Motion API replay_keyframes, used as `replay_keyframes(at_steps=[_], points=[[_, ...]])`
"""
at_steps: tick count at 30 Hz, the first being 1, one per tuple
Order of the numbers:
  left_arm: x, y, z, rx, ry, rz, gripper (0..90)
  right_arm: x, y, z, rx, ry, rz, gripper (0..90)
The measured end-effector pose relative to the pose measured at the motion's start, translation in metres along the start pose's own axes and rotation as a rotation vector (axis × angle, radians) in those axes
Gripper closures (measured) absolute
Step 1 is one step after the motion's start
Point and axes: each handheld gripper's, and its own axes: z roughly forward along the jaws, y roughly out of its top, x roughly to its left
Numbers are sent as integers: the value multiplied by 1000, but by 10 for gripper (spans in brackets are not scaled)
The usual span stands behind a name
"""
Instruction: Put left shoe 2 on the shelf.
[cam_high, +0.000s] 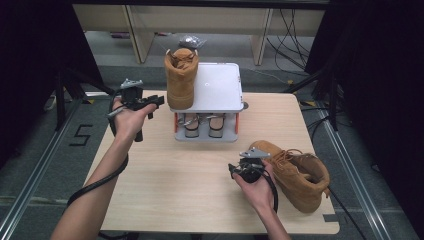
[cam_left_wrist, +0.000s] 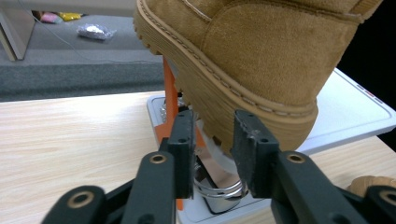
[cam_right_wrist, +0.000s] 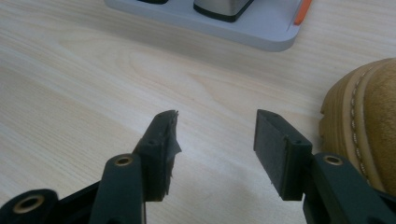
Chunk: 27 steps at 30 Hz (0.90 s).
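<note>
A tan suede boot (cam_high: 181, 80) stands upright on the left side of a white two-level stand (cam_high: 222, 87). My left gripper (cam_high: 159, 100) is held just left of the stand, pointing at the boot's heel. In the left gripper view its jaws (cam_left_wrist: 212, 130) are open, with the boot's sole (cam_left_wrist: 261, 51) just beyond them and nothing pressed between the pads. A second tan boot (cam_high: 297, 172) lies on its side at the table's right front. My right gripper (cam_high: 232, 170) hovers open just left of that boot (cam_right_wrist: 369, 121) with only bare wood between its fingers.
The stand's lower shelf (cam_high: 205, 125) holds two metal-looking items between orange posts. The wooden table (cam_high: 190, 190) has free room at the centre and left front. A crinkled plastic bag (cam_high: 191, 41) lies on the floor beyond, near desk legs and cables.
</note>
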Motion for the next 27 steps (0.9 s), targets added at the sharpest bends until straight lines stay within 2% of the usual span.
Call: replay_keyframes(at_steps=[1, 2, 4, 6, 8, 12, 13, 14, 16, 17, 18, 20, 21, 22, 23, 24, 26, 27], points=[[1, -1, -2, 0, 3, 5, 653, 1, 1, -1, 5, 0, 14, 499], [2, -2, -4, -6, 2, 6, 642, -1, 1, -1, -12, 6, 7, 499], [5, -6, -9, -11, -3, 13, 618, 0, 2, -4, 2, -7, 20, 499], [6, -10, -12, -14, -9, 19, 589, -2, 4, -6, -10, -14, 5, 498], [8, -15, -17, -25, -14, 26, 562, -2, 7, -10, -3, -5, 30, 497], [14, -27, -23, -23, -22, 23, 526, -8, 13, -17, -15, -15, 11, 493], [14, -31, -24, -22, -20, 19, 518, -11, 15, -19, -16, -27, -18, 492], [15, -35, -25, -18, -23, 20, 510, -11, 18, -22, -2, -27, 13, 491], [17, -42, -26, -11, -23, 28, 495, -16, 22, -25, -10, -20, 6, 490], [18, -47, -28, -5, -23, 26, 488, -14, 24, -29, 7, -31, 45, 489], [19, -50, -28, -6, -22, 21, 484, -18, 28, -31, -9, -38, 19, 489], [21, -58, -31, -4, -16, 28, 477, -26, 33, -36, -21, -45, -3, 487], [21, -62, -32, -1, -13, 30, 474, -26, 36, -41, -7, -50, 15, 486], [22, -64, -32, 0, -17, 29, 472, -31, 39, -43, -16, -51, 0, 486], [23, -68, -33, 2, -16, 28, 469, -32, 40, -47, -8, -59, 17, 485], [24, -70, -34, 1, -17, 30, 469, -38, 44, -51, -12, -67, -9, 484], [26, -76, -35, -5, -8, 18, 468, -43, 47, -57, -4, -79, 28, 483], [27, -78, -36, -2, -4, 17, 468, -46, 49, -59, 1, -84, 32, 483]])
